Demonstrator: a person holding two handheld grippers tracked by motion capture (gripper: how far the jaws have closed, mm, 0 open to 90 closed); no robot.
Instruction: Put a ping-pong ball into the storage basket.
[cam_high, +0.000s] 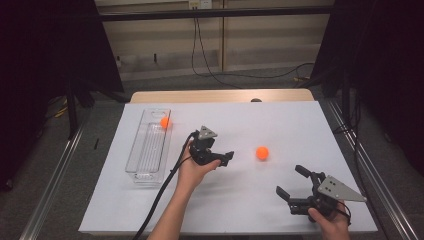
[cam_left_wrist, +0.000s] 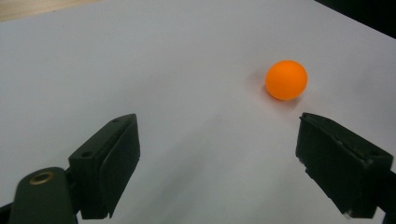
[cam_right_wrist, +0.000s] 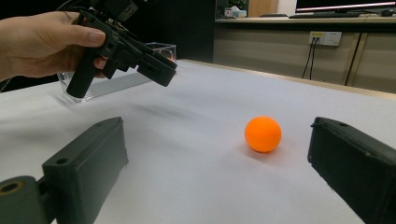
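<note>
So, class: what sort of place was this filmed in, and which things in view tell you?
Probably a lab or office test room, not a home. A table covered in plain white sheeting stands between dark screens, cables run to a wall socket, and a person holds cabled tongs near an orange ball.

Both grippers, left gripper and right gripper, are showing black bodies and blocky black jaws. Each is carrying a grey three-cornered plate, and a black cable is trailing from the left one. The forearms are showing bare, with no sleeves.
</note>
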